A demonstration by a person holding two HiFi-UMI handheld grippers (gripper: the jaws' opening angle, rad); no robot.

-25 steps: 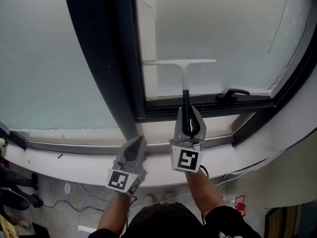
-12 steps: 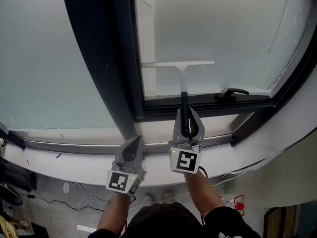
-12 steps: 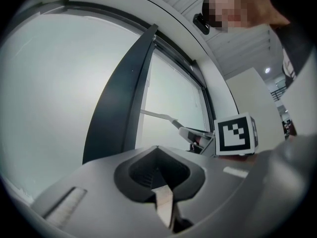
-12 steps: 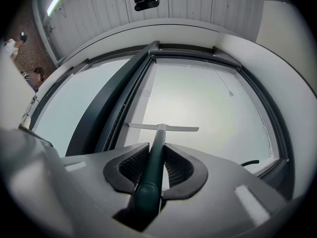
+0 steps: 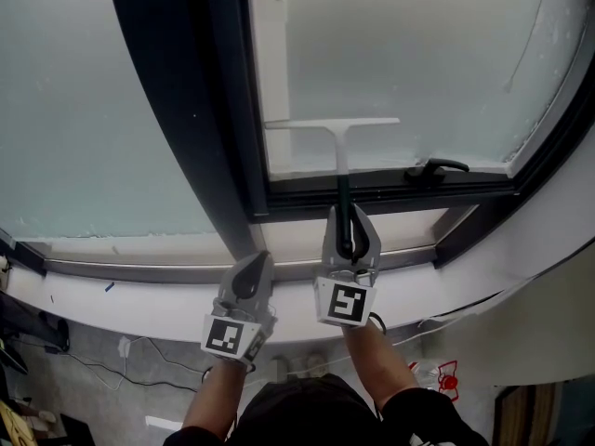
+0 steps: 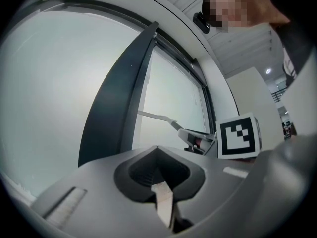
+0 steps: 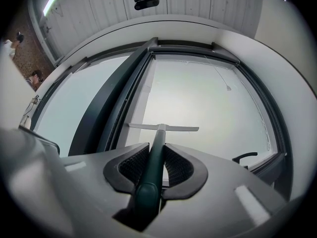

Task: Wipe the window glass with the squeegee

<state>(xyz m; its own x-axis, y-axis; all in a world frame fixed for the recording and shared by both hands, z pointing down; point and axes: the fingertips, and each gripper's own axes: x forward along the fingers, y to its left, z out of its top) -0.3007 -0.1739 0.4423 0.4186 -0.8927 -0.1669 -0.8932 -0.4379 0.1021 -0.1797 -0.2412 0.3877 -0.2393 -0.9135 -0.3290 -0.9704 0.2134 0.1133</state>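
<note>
R hand-held gripper [image 5: 351, 221] clenched on squeegee [image 5: 332, 124] handle, blade flat on window glass [image 5: 418, 63] at 12 o'clock, prob. for even contact. L hand-held gripper [image 5: 252, 266] closed, empty, idle at its 9 o'clock.

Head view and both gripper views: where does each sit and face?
Head view: on the person's head, steeply down at the frosted window glass; both forearms, left tool and right tool show.
Left gripper view: on the left tool, along its shut jaws toward the glass; the right tool shows at right.
Right gripper view: on the right tool, along jaws shut on the dark-handled, white-bladed squeegee.
All three share the squeegee and the glass.
</note>
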